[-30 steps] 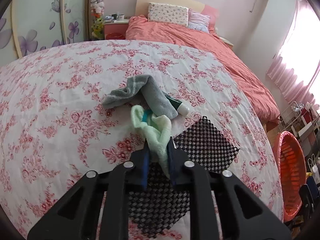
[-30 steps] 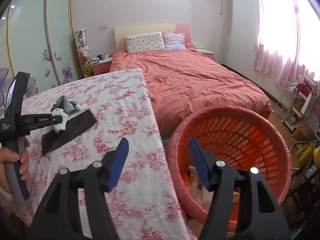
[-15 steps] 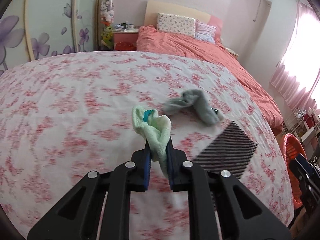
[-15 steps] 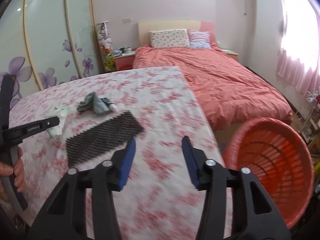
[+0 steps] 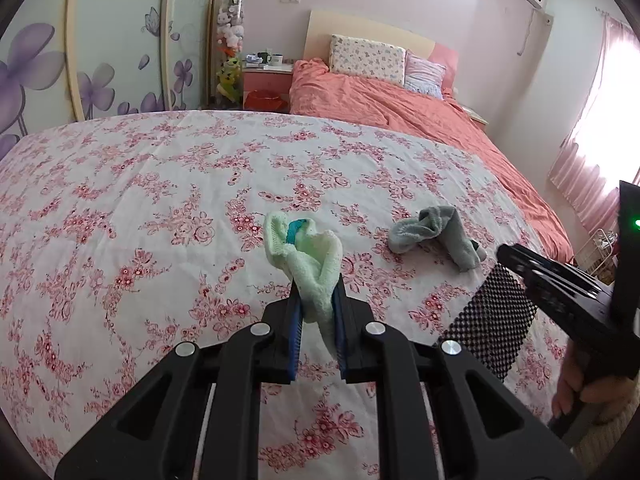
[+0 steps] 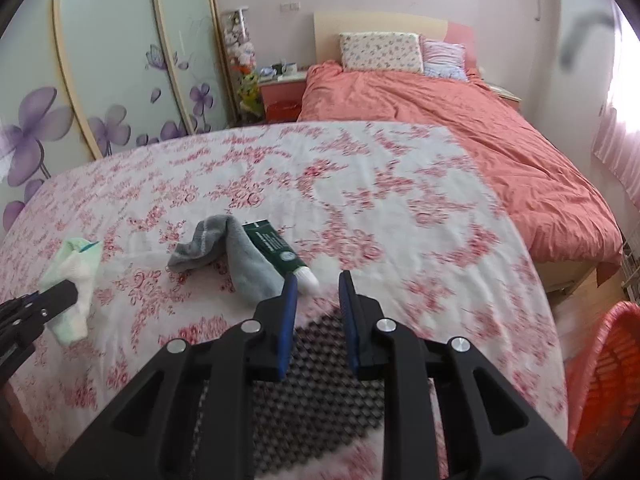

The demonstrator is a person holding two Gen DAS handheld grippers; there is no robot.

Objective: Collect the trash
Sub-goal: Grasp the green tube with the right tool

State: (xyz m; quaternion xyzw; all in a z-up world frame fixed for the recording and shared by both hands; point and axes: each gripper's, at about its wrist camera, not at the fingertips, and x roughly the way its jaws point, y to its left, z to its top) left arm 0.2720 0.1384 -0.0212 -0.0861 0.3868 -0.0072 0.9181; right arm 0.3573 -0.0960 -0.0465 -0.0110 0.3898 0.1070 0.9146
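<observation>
My left gripper (image 5: 316, 300) is shut on a pale green sock (image 5: 308, 256) and holds it above the floral tablecloth (image 5: 160, 200); the sock also shows at the left of the right wrist view (image 6: 76, 276). My right gripper (image 6: 318, 296) is open and empty above a black mesh mat (image 6: 320, 384), its tips near a green tube with a white cap (image 6: 280, 252). A grey sock (image 6: 232, 256) lies partly over the tube; it also shows in the left wrist view (image 5: 436, 232). An orange basket (image 6: 608, 376) stands off the table's right edge.
A bed with a salmon cover (image 6: 460, 120) lies beyond the table. A wardrobe with purple flowers (image 5: 80, 60) is at the left. A pink nightstand (image 5: 266, 80) stands by the bed. The mat shows at the right of the left wrist view (image 5: 492, 320).
My left gripper has carried the green sock up and to the left, away from the grey sock. My right gripper has swung from the basket to over the mat and narrowed.
</observation>
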